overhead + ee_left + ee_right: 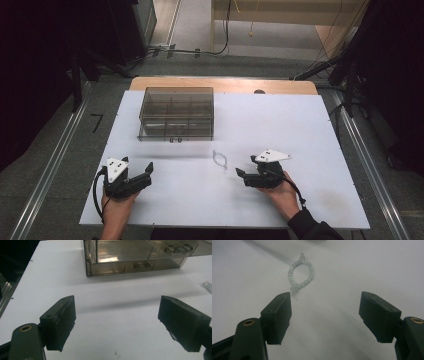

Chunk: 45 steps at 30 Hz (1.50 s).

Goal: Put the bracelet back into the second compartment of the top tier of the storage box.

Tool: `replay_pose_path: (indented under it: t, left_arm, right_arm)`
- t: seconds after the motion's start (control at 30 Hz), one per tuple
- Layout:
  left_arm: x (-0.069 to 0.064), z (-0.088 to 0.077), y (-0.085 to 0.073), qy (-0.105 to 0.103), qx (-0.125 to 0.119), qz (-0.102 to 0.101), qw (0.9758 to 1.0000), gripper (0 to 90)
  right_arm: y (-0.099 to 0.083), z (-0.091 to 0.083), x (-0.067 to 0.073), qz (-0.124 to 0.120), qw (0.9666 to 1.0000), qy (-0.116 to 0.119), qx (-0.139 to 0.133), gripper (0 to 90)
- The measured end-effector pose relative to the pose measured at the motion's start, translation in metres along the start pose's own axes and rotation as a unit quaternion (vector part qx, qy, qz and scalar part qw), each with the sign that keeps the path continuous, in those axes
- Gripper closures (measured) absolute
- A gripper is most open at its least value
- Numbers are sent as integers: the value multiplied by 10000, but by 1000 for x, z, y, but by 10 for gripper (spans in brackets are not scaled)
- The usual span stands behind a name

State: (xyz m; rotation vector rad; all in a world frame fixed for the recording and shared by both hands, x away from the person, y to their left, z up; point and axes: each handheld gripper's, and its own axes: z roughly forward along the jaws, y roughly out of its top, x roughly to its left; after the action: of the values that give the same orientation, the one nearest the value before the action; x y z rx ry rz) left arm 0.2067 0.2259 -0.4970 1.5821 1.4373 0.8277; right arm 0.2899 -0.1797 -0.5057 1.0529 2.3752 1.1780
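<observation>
Right tool (pixel 325 315) is hovering wide open, gripping nothing; bead bracelet (pixel 300 272) is lying on the white desk (pixel 300 125) just ahead of its jaws. Left tool (pixel 117 322) is sitting wide open, empty, facing the clear compartment box (pixel 135 255).

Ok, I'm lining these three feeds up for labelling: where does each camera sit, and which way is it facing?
High view: fixed above the person's side, looking forward and down on the white table; both hands, left gripper and right gripper show.
Left gripper view: rides the left gripper, looking along its open jaws toward the clear compartment box.
Right gripper view: rides the right gripper, open jaws aimed at the bead bracelet.
Shared: high and left views both show the box; high and right views both show the bracelet.
</observation>
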Motion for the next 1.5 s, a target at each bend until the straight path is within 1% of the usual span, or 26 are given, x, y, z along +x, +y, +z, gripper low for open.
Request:
replay_pose_path:
  t: [0.37,0.87,1.2,1.37,1.47,1.5]
  left_arm:
    - [0,0,0,-5,-2,6,10000,152]
    - [0,0,0,-8,-4,-1,10000,153]
    - [0,0,0,-11,-8,0,10000,152]
    - [0,0,0,-16,-7,5,10000,152]
    - [0,0,0,-17,-8,4,10000,152]
    - [0,0,0,-17,-5,1,10000,152]
  right_arm:
    - [3,8,5,-29,10000,39,22,252]
    - [6,18,12,-44,10000,35,55,264]
    - [8,26,16,-97,9999,27,75,271]
    - [9,30,19,-139,9999,39,77,292]
    - [10,32,22,-212,9997,57,78,334]
    - [10,32,22,-212,9997,57,78,334]
